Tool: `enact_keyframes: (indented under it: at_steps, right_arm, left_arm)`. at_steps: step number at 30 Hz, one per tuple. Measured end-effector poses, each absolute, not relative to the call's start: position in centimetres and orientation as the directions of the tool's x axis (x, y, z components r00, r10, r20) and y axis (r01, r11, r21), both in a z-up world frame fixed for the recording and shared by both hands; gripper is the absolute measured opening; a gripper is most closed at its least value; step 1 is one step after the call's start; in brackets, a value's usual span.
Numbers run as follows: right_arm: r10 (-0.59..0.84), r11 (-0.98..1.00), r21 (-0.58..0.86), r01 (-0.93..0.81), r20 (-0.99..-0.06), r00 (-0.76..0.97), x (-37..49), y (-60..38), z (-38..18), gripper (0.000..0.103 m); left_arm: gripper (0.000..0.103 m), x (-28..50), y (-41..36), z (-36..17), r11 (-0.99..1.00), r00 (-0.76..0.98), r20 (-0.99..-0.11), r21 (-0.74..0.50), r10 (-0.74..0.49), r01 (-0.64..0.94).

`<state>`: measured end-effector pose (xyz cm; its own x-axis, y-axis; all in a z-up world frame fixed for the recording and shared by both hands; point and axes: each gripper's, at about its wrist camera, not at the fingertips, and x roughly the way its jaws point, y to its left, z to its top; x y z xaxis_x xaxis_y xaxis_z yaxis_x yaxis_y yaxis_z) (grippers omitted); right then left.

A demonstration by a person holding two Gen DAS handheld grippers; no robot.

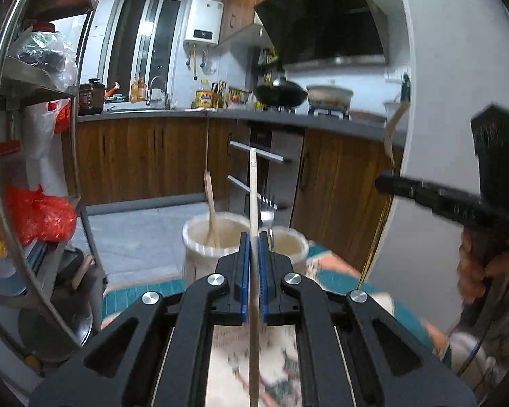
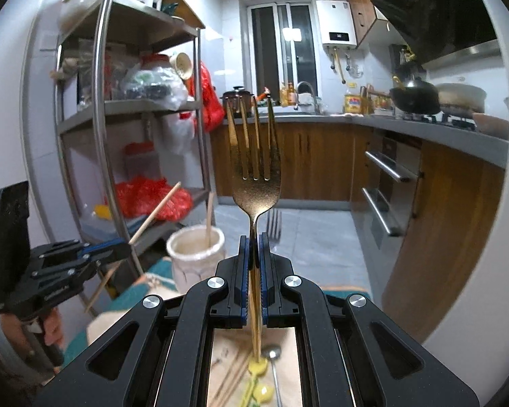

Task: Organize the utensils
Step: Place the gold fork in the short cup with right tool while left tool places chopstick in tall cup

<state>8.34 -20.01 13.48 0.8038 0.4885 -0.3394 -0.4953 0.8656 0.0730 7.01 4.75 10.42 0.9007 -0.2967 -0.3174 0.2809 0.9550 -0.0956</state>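
Chopstick and fork lifted, holders ahead.

Left wrist: left gripper (image 1: 253, 237) jaws pinching chopstick (image 1: 253, 183) mid-shaft, upright, above the twin holder (image 1: 203, 254); one chopstick (image 1: 211, 215) standing in the left cup, steel fork (image 1: 267, 212) in the right cup; right gripper (image 1: 424, 196) off to the side. Right wrist: right gripper (image 2: 253, 240) jaws clamped on gold fork (image 2: 256, 156) at the neck, tines up; spoon (image 2: 273, 356) lying on the bench (image 2: 227, 356) below. Risk, likely: thin shaft pivoting in the pinch and missing the cup; rim knock tipping the holder; both hands crowding one spot.
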Motion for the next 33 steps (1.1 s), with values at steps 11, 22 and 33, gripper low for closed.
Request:
enact_keyframes:
  at_steps: [11, 22, 33]
  right_arm:
    - [0.5, 0.865, 0.104, -0.492, -0.274, 0.822, 13.3, -18.1, 16.3, 0.006]
    - [0.465, 0.885, 0.127, -0.448, -0.29, 0.836, 17.1, -16.0, 13.9, 0.006]
    - [0.471, 0.882, 0.218, -0.418, -0.42, 0.776, 19.0, -16.5, 8.6, 0.007]
  left_arm:
    - [0.005, 16.6, 6.8, 12.4, 0.92, 0.907, -0.21, -0.235, -0.365, 0.315]
    - [0.005, 19.6, 5.9, 9.6, 0.954, 0.964, -0.135, -0.228, -0.23, 0.195]
    - [0.005, 17.7, 7.2, 7.7, 0.964, 0.957, -0.211, -0.217, -0.2, 0.153]
